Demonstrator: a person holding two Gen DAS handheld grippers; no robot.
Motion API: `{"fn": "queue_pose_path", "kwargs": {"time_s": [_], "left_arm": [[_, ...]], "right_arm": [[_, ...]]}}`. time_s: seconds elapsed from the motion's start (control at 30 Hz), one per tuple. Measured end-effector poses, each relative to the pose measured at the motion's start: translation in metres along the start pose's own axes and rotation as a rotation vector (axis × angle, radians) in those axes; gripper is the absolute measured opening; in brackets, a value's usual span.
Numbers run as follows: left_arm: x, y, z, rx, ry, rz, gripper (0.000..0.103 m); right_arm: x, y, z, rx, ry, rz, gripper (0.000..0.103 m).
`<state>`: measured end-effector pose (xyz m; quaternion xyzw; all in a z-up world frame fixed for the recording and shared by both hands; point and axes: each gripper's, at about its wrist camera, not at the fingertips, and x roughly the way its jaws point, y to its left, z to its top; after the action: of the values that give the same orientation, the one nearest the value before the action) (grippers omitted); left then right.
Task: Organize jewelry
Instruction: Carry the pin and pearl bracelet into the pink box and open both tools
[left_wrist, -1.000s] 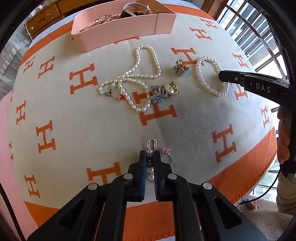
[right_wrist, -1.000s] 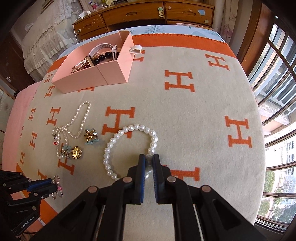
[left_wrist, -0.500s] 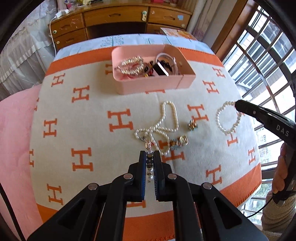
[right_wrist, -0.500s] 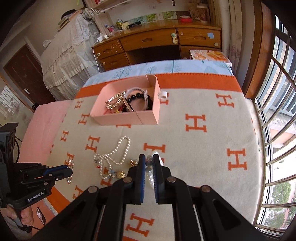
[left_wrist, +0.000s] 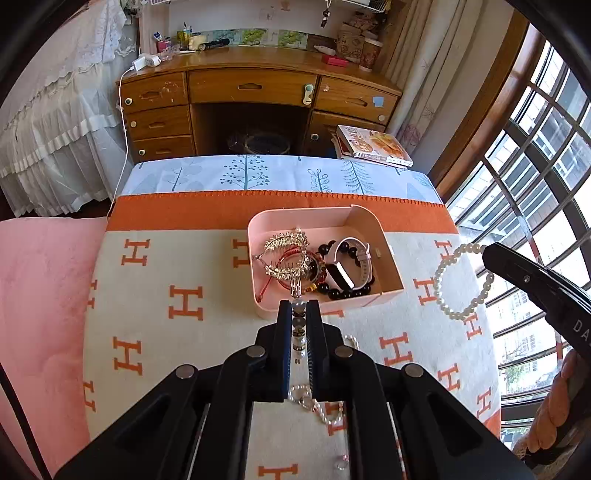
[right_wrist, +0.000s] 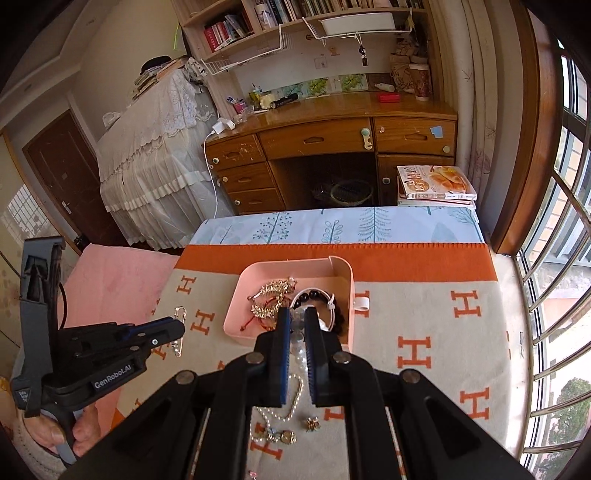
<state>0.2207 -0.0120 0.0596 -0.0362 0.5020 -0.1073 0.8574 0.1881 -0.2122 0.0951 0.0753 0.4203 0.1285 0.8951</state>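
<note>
A pink box (left_wrist: 391, 260) (right_wrist: 236, 291) stands on the H-patterned blanket and holds a gold hair piece, a dark bead bracelet and a watch. My left gripper (left_wrist: 298, 306) is shut on a beaded charm with a silver clasp (left_wrist: 296, 287), held in the air at the box's near wall; it also shows in the right wrist view (right_wrist: 180, 314). My right gripper (right_wrist: 298, 317) is shut on a pearl bracelet (left_wrist: 460, 280), which hangs to the right of the box. A pearl necklace (right_wrist: 291, 402) and small charms (right_wrist: 288, 436) lie on the blanket below.
A wooden desk with drawers (left_wrist: 255, 99) stands beyond the bed's far edge. Books (left_wrist: 373, 146) sit on a stool at its right. A window with bars (left_wrist: 546, 155) runs along the right. A pink sheet (left_wrist: 40, 295) lies to the left.
Both grippers have risen and moved forward towards the pink box, each carrying its piece. The jewelry left on the blanket now lies beneath and behind them.
</note>
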Motion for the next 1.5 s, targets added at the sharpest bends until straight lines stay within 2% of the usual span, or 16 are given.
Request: {"fn": "queue_pose_path", "kwargs": {"time_s": [0.27,0.47,0.73,0.8,0.87,0.9,0.97,1.03,1.23,1.5], "left_arm": [[0.070,0.010,0.022,-0.034,0.031,-0.002,0.005],[0.115,0.019,0.029,-0.038,0.062,0.009,0.005],[0.132,0.021,0.028,-0.007,0.070,0.005,0.006],[0.130,0.021,0.028,-0.002,0.066,0.003,0.011],[0.127,0.021,0.027,0.002,0.056,0.002,0.025],[0.124,0.021,0.027,0.007,0.047,0.004,0.029],[0.118,0.020,0.025,0.016,0.029,0.005,0.047],[0.110,0.019,0.023,0.024,0.007,0.008,0.054],[0.097,0.020,0.015,0.024,-0.005,0.003,0.057],[0.090,0.021,0.004,0.034,0.003,0.014,0.057]], "right_arm": [[0.042,-0.007,0.027,0.026,0.018,-0.028,0.008],[0.081,-0.005,0.029,0.018,0.073,-0.036,0.008],[0.121,-0.002,0.021,0.001,0.144,-0.043,0.008],[0.128,-0.001,0.019,-0.013,0.153,-0.055,0.008],[0.134,0.000,0.017,-0.024,0.176,-0.065,0.008],[0.137,0.000,0.015,-0.023,0.184,-0.071,0.008],[0.141,-0.003,0.013,-0.015,0.202,-0.078,0.009],[0.144,-0.007,0.012,0.002,0.219,-0.078,0.009],[0.142,-0.011,0.006,0.008,0.233,-0.081,0.009],[0.140,-0.016,-0.002,-0.020,0.257,-0.182,0.009]]}}
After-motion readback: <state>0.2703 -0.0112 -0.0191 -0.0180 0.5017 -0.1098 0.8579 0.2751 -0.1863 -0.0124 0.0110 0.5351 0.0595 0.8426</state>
